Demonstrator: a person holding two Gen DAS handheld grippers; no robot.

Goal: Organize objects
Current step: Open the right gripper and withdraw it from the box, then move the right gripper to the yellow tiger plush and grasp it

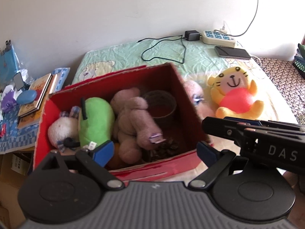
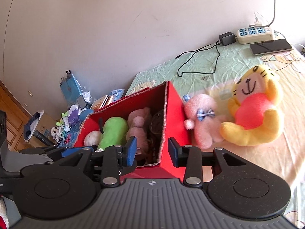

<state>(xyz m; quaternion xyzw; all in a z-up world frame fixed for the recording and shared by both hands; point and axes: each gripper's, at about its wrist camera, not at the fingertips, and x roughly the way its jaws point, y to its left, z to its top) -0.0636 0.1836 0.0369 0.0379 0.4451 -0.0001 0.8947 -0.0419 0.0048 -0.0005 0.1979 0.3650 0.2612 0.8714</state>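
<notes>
Two grippers are working close to the near wall of the red box (image 1: 122,169), which is standing on the bed (image 2: 266,168). The left gripper (image 1: 155,150) is hovering with its jaws wide apart above the near part of the box, and nothing is between its blue pads (image 1: 103,152). The right gripper (image 2: 152,151) is standing partly open, with the near right corner of the box showing in the gap, but the pads are not pressing on it, so it is holding nothing.

Inside the box, several soft toys are already lying: a white plush (image 1: 62,129) at the left, a green plush (image 1: 95,122) beside it, then a brown bear (image 1: 131,122), and a dark round container (image 1: 159,104) toward the far right corner.

Just outside the right wall, a pink plush (image 2: 202,120) with a blue bow is lying, touching the box. The yellow tiger plush (image 2: 253,112) is lying beside it, further right. I judge these two are still waiting to be put in.

Both are looking light, soft and not fragile. The fabric will be giving way under the pads, so a grip across the body or a thick limb should be holding best, not the slim bow.

Far behind, a power strip (image 1: 219,37), a phone (image 1: 232,52) and a black cable (image 1: 164,51) are resting near the wall.
</notes>
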